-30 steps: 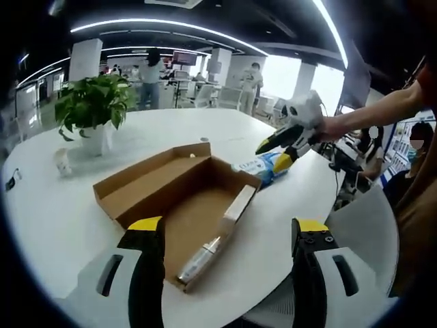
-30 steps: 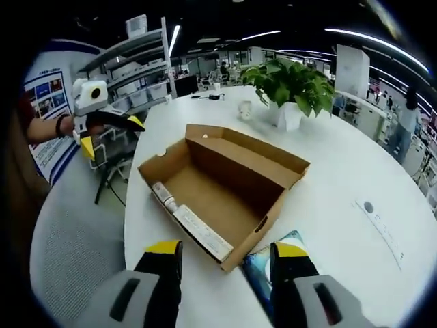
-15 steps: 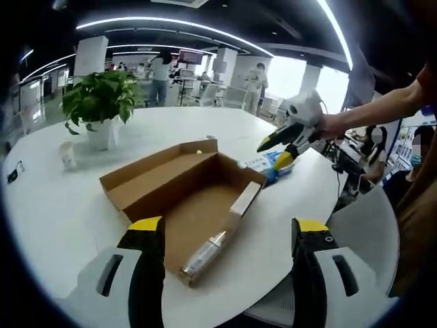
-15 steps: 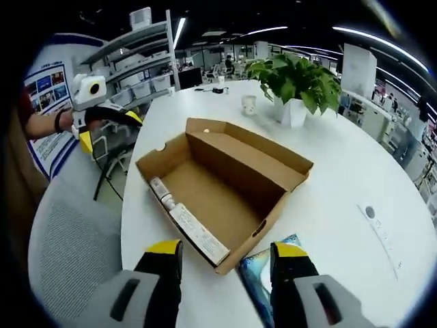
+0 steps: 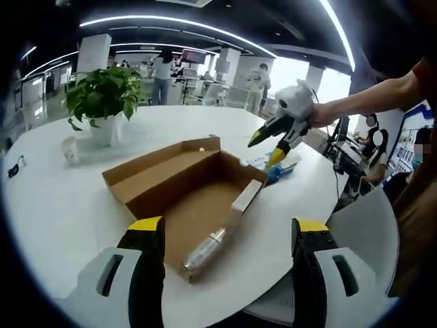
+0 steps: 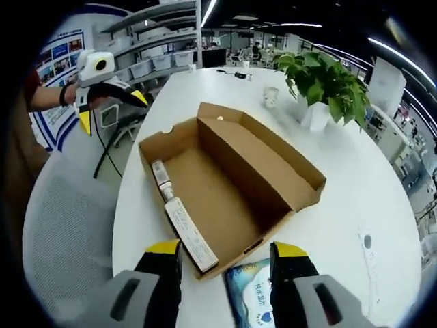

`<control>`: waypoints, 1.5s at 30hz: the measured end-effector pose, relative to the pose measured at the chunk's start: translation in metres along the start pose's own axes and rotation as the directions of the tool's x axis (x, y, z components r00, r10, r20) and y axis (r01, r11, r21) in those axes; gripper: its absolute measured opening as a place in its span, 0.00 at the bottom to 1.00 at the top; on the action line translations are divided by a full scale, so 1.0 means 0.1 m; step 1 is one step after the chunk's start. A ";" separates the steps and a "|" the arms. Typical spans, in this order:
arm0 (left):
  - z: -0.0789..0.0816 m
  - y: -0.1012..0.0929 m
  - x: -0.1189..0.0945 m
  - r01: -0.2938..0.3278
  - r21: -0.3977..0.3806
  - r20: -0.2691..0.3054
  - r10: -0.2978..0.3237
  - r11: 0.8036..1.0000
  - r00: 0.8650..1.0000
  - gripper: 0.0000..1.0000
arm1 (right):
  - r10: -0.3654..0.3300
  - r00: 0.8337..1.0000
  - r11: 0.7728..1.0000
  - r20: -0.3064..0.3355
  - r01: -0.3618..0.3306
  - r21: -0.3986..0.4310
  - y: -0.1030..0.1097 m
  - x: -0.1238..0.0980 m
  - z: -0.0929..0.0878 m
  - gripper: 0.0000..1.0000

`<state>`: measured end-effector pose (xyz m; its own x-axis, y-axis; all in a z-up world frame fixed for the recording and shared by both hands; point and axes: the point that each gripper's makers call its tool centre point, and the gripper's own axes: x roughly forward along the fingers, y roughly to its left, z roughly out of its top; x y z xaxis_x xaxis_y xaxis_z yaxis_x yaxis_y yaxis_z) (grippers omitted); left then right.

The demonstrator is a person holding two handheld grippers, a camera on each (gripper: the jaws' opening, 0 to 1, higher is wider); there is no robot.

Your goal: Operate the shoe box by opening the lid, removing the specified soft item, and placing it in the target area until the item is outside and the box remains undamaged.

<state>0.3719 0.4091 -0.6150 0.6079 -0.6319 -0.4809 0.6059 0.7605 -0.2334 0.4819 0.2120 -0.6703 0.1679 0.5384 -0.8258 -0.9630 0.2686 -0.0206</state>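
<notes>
Lying open on the white round desk (image 6: 355,178) is the cardboard shoe box (image 6: 229,184), its lid (image 5: 160,171) folded back flat beside the tray. Inside the tray, along one wall, a long white carton (image 6: 191,232) and a small tube (image 6: 160,179) are seen end to end; in the left gripper view the same tube (image 5: 203,247) is seen near the box's closest corner. The soft item, a blue-printed packet (image 6: 251,301), is found outside the box, on the desk just beside the box's end wall. In the right gripper view it is seen between the jaws of the right gripper (image 6: 227,263), which are spread apart and clasp nothing; whether they touch the packet cannot be told. In the left gripper view the right gripper (image 5: 272,142) is held above the packet (image 5: 276,167) by a hand (image 5: 321,113), its yellow-tipped jaws parted. The left gripper (image 5: 229,236) is held off the desk's near edge, jaws wide and empty, and it is seen again in the right gripper view (image 6: 113,102) beyond the desk edge. A potted plant (image 5: 102,99) and a small cup (image 5: 69,149) are set well apart from the box.
</notes>
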 end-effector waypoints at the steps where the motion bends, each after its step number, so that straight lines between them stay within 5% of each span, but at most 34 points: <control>1: -0.01 0.01 0.00 0.000 -0.001 -0.001 0.000 1.000 1.000 0.76 | 0.002 1.000 1.000 -0.011 -0.002 -0.015 -0.01 0.01 0.00 0.49; 9: -0.05 0.01 -0.01 0.000 -0.008 -0.006 -0.001 1.000 1.000 0.76 | 0.032 0.995 0.994 -0.096 -0.042 -0.097 -0.04 0.17 0.02 0.50; 16: -0.06 0.03 -0.01 -0.003 -0.016 -0.005 0.003 1.000 1.000 0.76 | 0.075 0.977 0.966 -0.202 -0.121 -0.228 0.04 0.32 -0.01 0.54; 22: -0.07 0.04 0.01 -0.004 -0.025 -0.004 0.004 1.000 1.000 0.76 | 0.109 0.959 0.949 -0.261 -0.179 -0.259 0.10 0.44 -0.05 0.56; 37: -0.10 0.07 0.05 -0.010 -0.043 -0.007 0.009 0.999 1.000 0.76 | 0.168 0.892 0.854 -0.420 -0.345 -0.389 0.24 0.73 -0.16 0.56; 45: -0.13 0.11 0.06 -0.009 -0.050 -0.012 0.009 0.999 1.000 0.76 | 0.117 0.919 0.863 -0.376 -0.281 -0.420 0.12 0.72 -0.07 0.58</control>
<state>0.3754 0.4157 -0.6317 0.6068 -0.6234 -0.4932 0.5740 0.7728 -0.2706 0.4803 0.2480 -0.7339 -0.0373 0.2261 -0.9734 -0.9666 -0.2552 -0.0222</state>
